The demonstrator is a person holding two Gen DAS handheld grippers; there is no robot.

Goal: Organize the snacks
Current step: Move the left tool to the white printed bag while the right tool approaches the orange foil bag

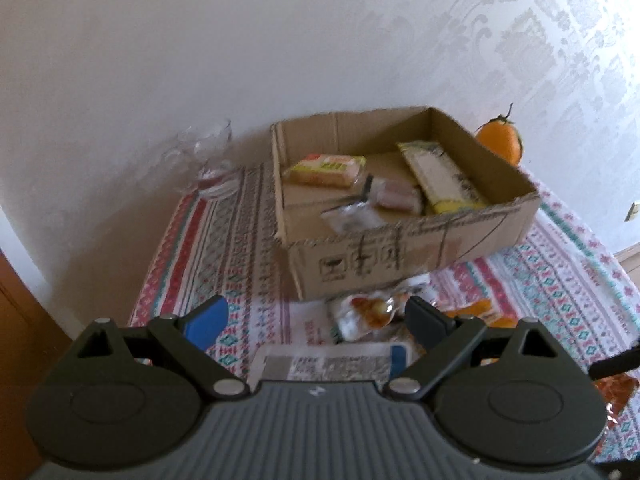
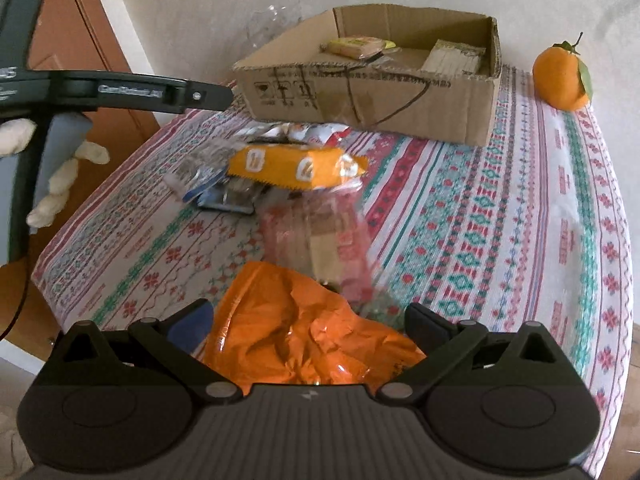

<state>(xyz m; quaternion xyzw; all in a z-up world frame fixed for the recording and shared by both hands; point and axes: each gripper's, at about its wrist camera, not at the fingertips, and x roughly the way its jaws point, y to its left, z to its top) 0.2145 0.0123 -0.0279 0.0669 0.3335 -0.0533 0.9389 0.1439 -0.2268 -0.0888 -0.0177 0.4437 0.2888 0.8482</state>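
Left wrist view shows a table (image 1: 560,280) with a bright patterned cloth, pushed up against a white wall (image 1: 200,60). A big cardboard box (image 1: 400,256) sits near the back edge of the table, and some snacks already lie inside it: a long yellow pack (image 1: 444,180), a yellow bread pack (image 1: 326,170) and a small pink one (image 1: 396,196). More snacks lie in a pile in the middle of the table, just in front of the box. In the right wrist view the pile has a crinkly orange bag (image 2: 304,332), a clear bag (image 2: 332,240) and an orange pack (image 2: 296,166). A round orange fruit (image 2: 562,78) stands near the back right corner of the table. A glass (image 1: 212,160) stands by the wall, left of the box. The left gripper (image 1: 316,316) has its jaws wide apart and holds nothing. The right gripper (image 2: 308,320) has its jaws wide too, with the crinkly orange bag between them; I cannot tell if they grip it.
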